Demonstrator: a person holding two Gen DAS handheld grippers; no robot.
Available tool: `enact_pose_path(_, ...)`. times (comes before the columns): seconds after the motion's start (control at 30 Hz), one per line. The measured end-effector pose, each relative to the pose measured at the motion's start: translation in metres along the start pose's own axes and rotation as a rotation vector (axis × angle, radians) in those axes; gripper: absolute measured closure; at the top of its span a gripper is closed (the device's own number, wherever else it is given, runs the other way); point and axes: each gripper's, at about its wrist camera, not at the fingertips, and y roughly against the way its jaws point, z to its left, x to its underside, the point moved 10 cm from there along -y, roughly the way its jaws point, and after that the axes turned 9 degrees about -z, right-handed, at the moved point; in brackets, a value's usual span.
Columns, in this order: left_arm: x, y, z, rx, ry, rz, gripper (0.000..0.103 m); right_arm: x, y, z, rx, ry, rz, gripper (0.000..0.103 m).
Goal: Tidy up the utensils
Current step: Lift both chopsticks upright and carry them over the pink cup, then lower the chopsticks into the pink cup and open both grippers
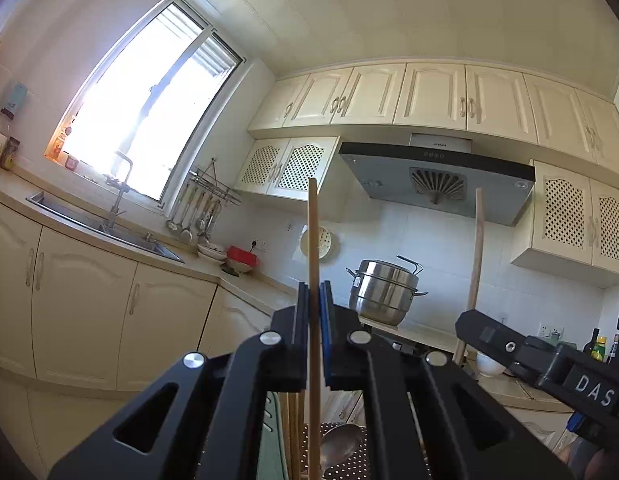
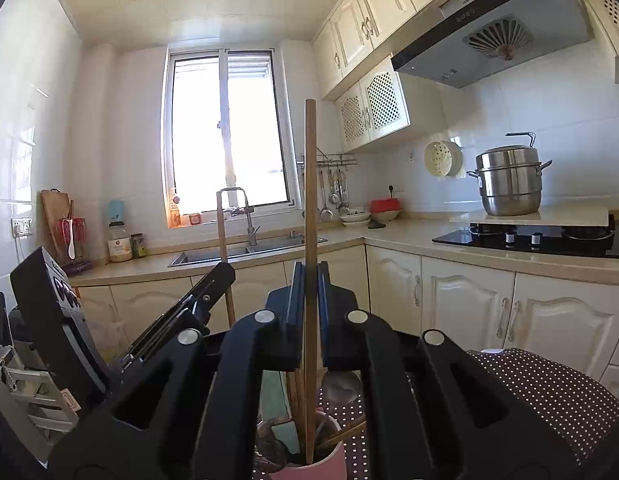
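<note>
In the left wrist view, the black left gripper [image 1: 314,312] is squeezed tight on a thin, light wooden chopstick [image 1: 314,248]. The stick stands straight up between the blue pads. The black right gripper [image 1: 467,326] is off to the side. It holds a second wooden stick [image 1: 474,256], which also stands up. Low down, a shiny metal spoon [image 1: 340,446] lies on a dark cloth with white dots [image 1: 357,460].

In the right wrist view, the right gripper [image 2: 310,284] is closed on a darker brown wooden chopstick [image 2: 310,200]. The stick's bottom end sits inside a pink round cup [image 2: 309,468] with more sticks in it. The cup stands on the dotted cloth [image 2: 549,392]. The left gripper [image 2: 223,276] holds its stick [image 2: 221,224] up nearby.
</note>
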Motion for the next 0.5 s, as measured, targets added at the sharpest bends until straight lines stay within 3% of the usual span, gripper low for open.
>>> enact_pose_path(0.5, 0.049, 0.021, 0.005, 0.007, -0.058, 0.119, 0.098, 0.037, 0.005, 0.004, -0.007, 0.005, 0.073, 0.096)
